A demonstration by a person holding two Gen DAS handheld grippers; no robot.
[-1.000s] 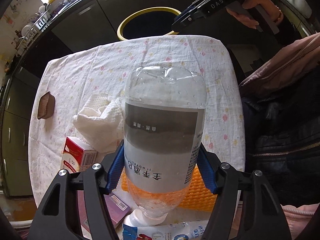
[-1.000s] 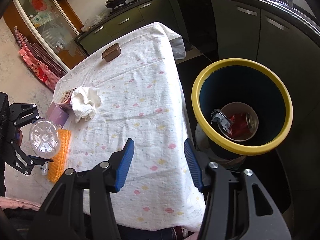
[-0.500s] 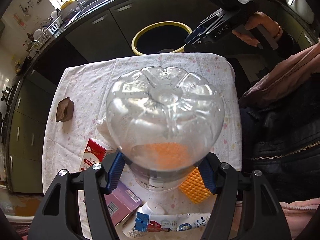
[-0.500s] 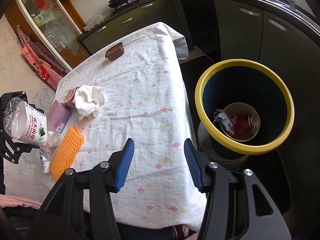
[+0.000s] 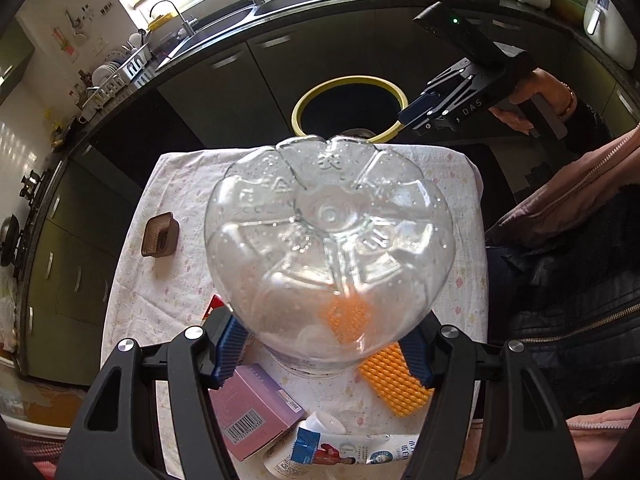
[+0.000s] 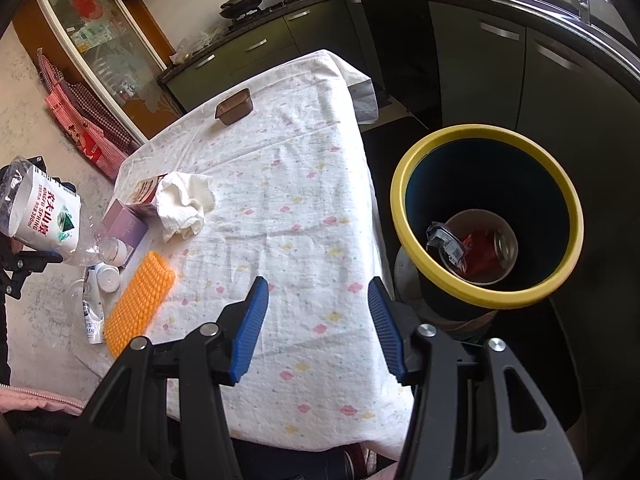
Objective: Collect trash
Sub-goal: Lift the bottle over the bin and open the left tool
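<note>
- Clear plastic bottle [image 5: 330, 256] sits clamped between the blue pads of the left hand-held gripper [image 5: 324, 346], base toward the camera, lifted above the near end of the cloth-covered bench [image 6: 304, 216].
- Right hand-held gripper [image 6: 318, 324] hangs half open and empty over the bench edge, just beside the yellow-rimmed bin [image 6: 486, 216].
- Judged step: carrying the bottle to the bin (which already holds a can and a wrapper); next it must cross the bench and be let go over the rim.
- White label on the bottle reads "SPRING" and "380ml" beside Chinese characters; the right gripper's body reads "DAS".
- Pink box [image 5: 256, 412], orange mat [image 6: 138, 300] and towel [image 6: 182, 210] lie waiting.
</note>
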